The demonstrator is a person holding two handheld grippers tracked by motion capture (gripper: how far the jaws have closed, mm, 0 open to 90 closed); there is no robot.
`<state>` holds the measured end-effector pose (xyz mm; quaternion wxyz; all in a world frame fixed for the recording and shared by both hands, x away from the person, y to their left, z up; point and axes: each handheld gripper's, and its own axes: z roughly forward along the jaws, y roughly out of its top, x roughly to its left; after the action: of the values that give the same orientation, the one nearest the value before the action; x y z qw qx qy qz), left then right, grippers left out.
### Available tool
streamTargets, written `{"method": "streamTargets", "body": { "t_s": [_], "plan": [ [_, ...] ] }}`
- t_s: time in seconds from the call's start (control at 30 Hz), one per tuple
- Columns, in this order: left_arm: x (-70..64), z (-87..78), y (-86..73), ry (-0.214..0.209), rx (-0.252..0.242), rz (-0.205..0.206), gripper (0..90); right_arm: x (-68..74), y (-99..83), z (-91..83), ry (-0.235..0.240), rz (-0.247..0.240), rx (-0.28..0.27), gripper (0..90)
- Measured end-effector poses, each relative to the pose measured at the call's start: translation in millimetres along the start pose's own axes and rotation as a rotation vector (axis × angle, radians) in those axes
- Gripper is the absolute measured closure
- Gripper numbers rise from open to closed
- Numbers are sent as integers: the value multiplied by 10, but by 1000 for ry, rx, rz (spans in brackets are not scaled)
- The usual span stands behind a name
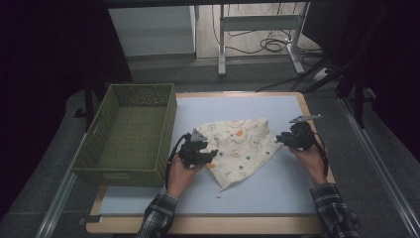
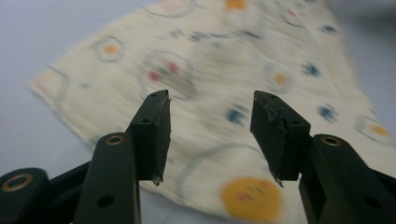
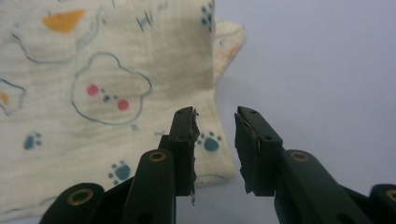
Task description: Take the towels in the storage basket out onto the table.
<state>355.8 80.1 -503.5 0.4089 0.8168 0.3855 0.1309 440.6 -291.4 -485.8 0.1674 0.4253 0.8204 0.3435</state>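
Observation:
A cream cloth (image 1: pixel 240 148) printed with bears and paw marks lies folded on the pale blue mat (image 1: pixel 277 188). My left gripper (image 1: pixel 210 154) hovers over the cloth's left edge, jaws open with nothing between them; its own view has the patterned cloth (image 2: pixel 210 70) spread beneath the left gripper (image 2: pixel 210 135). My right gripper (image 1: pixel 280 139) sits at the cloth's right edge, open. In the right gripper view the cloth's edge (image 3: pixel 93 93) lies under and left of the right gripper (image 3: pixel 215 149), bare mat to the right.
A green woven basket (image 1: pixel 99 163) stands at the table's left, close to my left hand. The wooden table edge (image 1: pixel 208 225) frames the mat. Desk legs and cables (image 1: pixel 267 44) stand on the floor beyond the table.

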Motion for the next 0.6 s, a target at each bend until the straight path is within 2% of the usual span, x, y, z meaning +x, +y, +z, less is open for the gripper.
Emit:
{"method": "streamTargets", "body": {
  "t_s": [0.13, 0.23, 0.37, 0.43, 0.47, 0.53, 0.6],
  "plan": [
    [-229, -73, -182, -70, 28, 50, 481, -35, -119, 99, 7, 8, 9, 675],
    [-367, -107, -301, -110, 42, 72, 481, -36, -168, 169, 5, 8, 10, 652],
    [-508, -67, -404, -133, 60, 97, 479, -16, -224, 227, -7, -7, 11, 639],
    [-581, 12, -436, -116, 85, 125, 465, -3, -242, 221, -11, -6, 2, 666],
    [-603, 41, -443, -107, 95, 136, 465, 4, -251, 213, -10, -4, 1, 718],
    [-654, 82, -458, -74, 83, 155, 474, 21, -269, 192, 7, -1, 5, 807],
    [-676, 88, -439, -60, 88, 158, 613, 39, -288, 166, 24, 2, 11, 847]
  ]
}}
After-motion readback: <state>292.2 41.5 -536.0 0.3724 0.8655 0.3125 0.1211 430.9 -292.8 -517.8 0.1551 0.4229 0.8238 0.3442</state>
